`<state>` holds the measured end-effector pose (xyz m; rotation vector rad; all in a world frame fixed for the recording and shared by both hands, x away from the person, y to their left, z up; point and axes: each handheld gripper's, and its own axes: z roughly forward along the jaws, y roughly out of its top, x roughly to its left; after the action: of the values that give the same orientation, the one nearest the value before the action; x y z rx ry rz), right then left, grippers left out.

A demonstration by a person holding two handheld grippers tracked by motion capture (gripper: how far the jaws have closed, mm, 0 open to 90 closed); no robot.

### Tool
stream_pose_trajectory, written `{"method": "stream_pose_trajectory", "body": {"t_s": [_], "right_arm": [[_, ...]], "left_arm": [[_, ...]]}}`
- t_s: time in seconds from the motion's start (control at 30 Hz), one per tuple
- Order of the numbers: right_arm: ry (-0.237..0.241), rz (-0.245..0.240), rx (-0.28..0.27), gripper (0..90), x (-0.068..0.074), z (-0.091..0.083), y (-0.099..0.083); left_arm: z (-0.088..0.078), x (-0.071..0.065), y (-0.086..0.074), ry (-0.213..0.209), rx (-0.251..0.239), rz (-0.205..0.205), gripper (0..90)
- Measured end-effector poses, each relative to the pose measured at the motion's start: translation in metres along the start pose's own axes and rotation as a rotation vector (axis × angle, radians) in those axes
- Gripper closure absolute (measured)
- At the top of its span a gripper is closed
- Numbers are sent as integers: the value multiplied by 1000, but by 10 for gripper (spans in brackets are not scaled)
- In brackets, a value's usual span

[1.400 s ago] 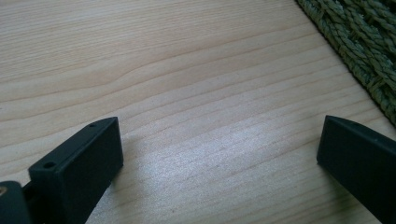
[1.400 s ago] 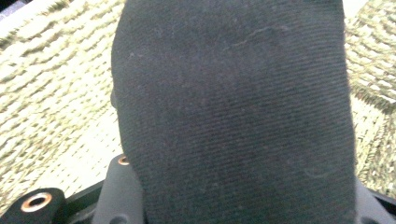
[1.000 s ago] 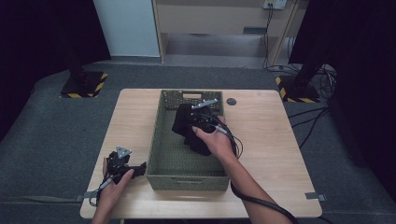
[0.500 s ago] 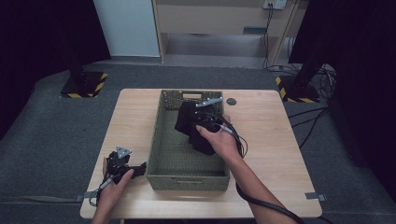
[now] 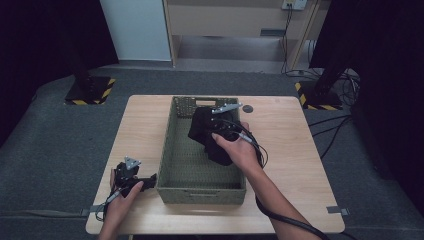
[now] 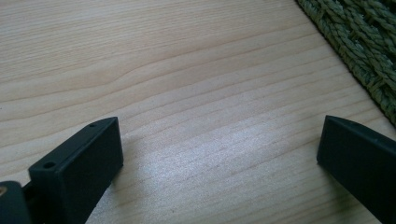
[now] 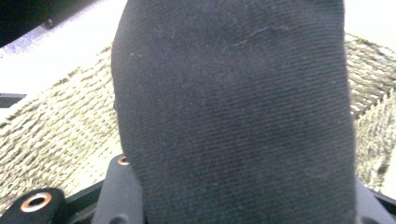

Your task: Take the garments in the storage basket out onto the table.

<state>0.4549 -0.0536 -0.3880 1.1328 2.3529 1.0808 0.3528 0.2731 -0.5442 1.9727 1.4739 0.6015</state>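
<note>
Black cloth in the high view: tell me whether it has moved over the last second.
Yes. The black cloth shifted slightly toward the woven basket's far end.

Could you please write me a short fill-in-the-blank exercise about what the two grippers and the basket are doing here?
1. The right gripper is shut on a black ____.
2. The left gripper rests on the table with its jaws ____.
3. The cloth is held over the woven green ____.

Missing words: cloth; open; basket
</note>
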Motion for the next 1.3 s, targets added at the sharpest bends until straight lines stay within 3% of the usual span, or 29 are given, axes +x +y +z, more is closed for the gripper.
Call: {"method": "stream_pose_trajectory", "body": {"t_s": [0.57,1.3], "right_arm": [[14,-3,-59,517,-3,-35,6],[-10,-6,-110,516,-14,-79,2]], "left_arm": [[0,0,0,1,-2,-1,0],[0,0,0,0,-2,-2,0]]}}
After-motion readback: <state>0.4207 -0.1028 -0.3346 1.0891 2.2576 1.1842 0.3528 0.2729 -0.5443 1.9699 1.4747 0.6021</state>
